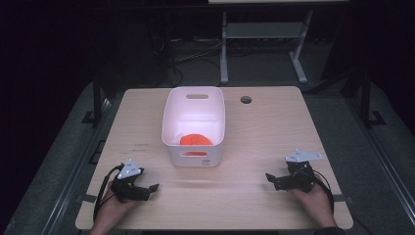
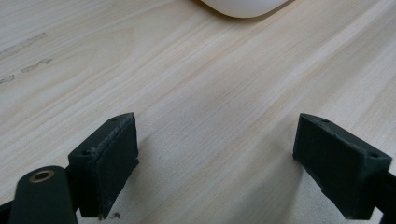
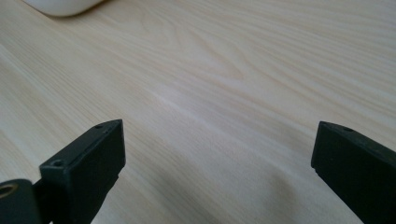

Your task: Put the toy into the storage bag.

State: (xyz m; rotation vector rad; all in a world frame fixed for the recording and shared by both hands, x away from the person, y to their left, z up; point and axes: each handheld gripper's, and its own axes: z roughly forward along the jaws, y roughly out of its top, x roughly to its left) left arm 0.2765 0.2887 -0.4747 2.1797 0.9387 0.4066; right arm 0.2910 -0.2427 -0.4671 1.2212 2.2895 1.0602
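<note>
Currently the white bin (image 1: pixel 194 128) stands mid-worktop (image 1: pixel 274 127), an orange object (image 1: pixel 195 140) lying inside on its floor. Left gripper (image 1: pixel 143 188) and right gripper (image 1: pixel 278 180) rest near the front edge, well apart from it, jaws spread and empty, apparently a ready stance flanking the bin.

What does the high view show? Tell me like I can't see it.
A white bin with something orange inside sits mid-table. Near the front edge, two hands each hold an open gripper, left and right, both empty.
</note>
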